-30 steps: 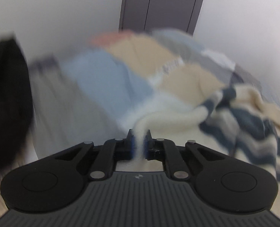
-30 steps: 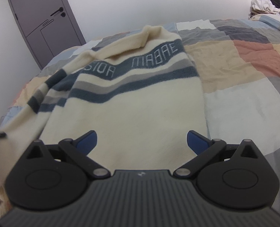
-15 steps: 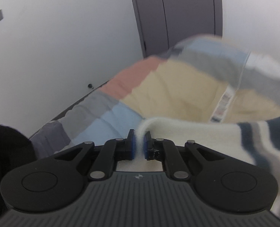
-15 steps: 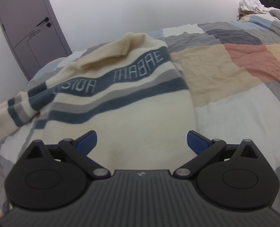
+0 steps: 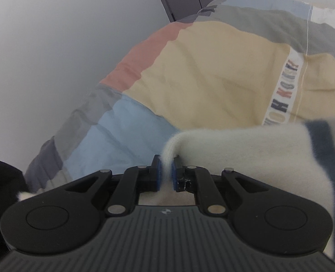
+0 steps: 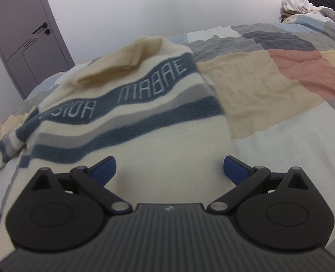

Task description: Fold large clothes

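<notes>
Cream sweater [image 6: 149, 122] edge pinched in left claw [image 5: 165, 172], jaws w/ slight gap; right claw [image 6: 169, 170] wide open, empty.

The right gripper [image 6: 169, 166] hovers with its blue-padded fingers [image 6: 234, 167] spread wide, nothing between them, above the cream sweater [image 6: 144, 122]. The sweater lies spread on the bed's patchwork duvet [image 6: 269, 86], navy and grey stripes across it. A grey door [image 6: 20, 40] stands at left; a clothes pile [image 6: 308, 0] sits far right.

The cream sweater [image 6: 144, 122] with blue-grey stripes lies rumpled, lettering showing, on the patchwork bed [image 6: 269, 86].
</notes>
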`<state>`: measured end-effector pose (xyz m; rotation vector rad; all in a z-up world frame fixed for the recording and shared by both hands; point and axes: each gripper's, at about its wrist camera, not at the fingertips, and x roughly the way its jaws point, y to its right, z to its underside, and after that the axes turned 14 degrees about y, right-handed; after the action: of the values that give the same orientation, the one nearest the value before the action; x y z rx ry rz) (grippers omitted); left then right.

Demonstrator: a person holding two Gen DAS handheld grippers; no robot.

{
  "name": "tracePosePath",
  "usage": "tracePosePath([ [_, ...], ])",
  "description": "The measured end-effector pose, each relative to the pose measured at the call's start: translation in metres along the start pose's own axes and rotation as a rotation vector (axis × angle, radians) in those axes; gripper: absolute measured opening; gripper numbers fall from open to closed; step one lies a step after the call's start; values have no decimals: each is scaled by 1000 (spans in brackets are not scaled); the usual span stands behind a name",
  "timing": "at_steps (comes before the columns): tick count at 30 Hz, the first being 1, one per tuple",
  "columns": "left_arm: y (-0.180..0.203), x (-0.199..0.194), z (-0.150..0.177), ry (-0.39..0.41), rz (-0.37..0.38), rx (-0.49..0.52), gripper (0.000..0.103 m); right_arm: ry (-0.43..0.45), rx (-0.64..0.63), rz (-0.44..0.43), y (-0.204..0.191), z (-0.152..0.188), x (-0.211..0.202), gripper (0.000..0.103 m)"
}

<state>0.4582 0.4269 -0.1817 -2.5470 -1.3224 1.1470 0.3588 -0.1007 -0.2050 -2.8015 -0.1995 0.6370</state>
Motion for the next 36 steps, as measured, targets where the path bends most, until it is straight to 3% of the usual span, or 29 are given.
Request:
tracePosePath([
  [2, -5, -16, -4, -8, 14, -27, 32, 3, 21, -8, 4, -3, -2, 103],
  [7, -11, -83, -1, 7, 121, -67, 54, 8, 57, 17, 20, -9, -12, 103],
  [12, -16, -161, 22, 52, 246, -111, 60, 3, 69, 27, 29, -9, -27, 103],
  [15, -15, -202, 48, 44, 361, -168, 60, 17, 65, 14, 29, -12, -42, 103],
  [24, 16, -298, 149, -51, 709, -321, 60, 32, 110, -40, 37, -16, -92, 103],
  [28, 31, -318, 183, -68, 738, -328, 60, 35, 154, -39, 46, -17, -117, 103],
  [32, 33, -310, 214, -132, 750, -400, 60, 60, 149, -3, 52, -21, -128, 103],
  [36, 38, -304, 234, -147, 727, -366, 60, 49, 165, 29, 58, -21, -122, 103],
])
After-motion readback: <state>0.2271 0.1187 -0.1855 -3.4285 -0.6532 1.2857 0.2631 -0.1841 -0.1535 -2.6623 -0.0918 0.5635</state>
